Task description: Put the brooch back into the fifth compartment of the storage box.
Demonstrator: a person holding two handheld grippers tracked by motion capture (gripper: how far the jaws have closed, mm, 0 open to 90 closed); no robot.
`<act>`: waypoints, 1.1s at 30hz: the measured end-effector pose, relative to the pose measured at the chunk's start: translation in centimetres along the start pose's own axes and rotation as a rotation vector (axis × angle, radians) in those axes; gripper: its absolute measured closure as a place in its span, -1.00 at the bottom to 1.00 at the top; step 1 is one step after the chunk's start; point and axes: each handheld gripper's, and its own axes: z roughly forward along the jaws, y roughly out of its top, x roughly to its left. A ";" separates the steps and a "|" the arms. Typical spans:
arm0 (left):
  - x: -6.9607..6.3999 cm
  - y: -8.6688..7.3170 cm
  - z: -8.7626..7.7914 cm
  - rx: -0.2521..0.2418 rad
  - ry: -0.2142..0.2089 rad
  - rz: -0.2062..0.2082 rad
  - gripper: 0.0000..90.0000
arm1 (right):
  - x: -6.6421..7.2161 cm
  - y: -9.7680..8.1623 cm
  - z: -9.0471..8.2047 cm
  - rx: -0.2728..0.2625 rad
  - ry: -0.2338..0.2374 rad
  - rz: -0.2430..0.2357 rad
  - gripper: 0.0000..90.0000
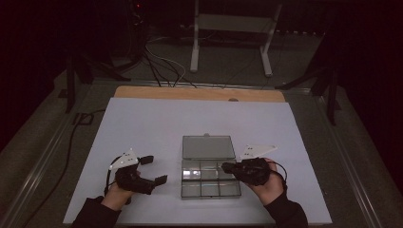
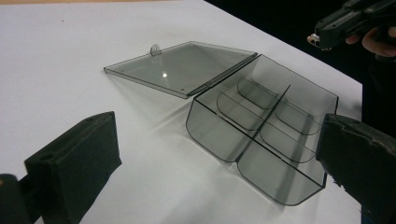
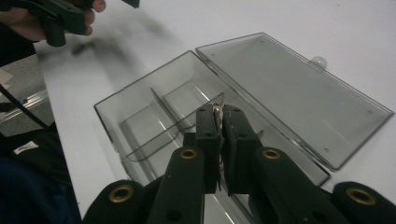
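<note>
A clear grey compartment box (image 1: 210,189) lies on the white table with its lid (image 1: 208,147) folded flat open behind it. Its dividers (image 2: 261,107) form several empty cells. My right gripper (image 1: 224,166) hovers over the box's right side, tips above a middle cell. In the right gripper view its jaws (image 3: 218,112) are shut on a small metallic piece (image 3: 217,107) that peeks out at the tips. My left gripper (image 1: 154,169) rests left of the box, open and empty, its jaws (image 2: 215,135) framing the box from the side.
The white table top (image 1: 142,128) has bare room on all sides of the box. A wooden strip (image 1: 199,93) borders the far edge. Beyond it are cables (image 1: 161,66) and a white stand (image 1: 233,28) on the dark floor.
</note>
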 end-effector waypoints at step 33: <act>-0.1 0.0 0.0 0.004 -0.003 0.008 -0.98 | 2.1 -0.3 3.1 0.063 0.099 -0.037 0.92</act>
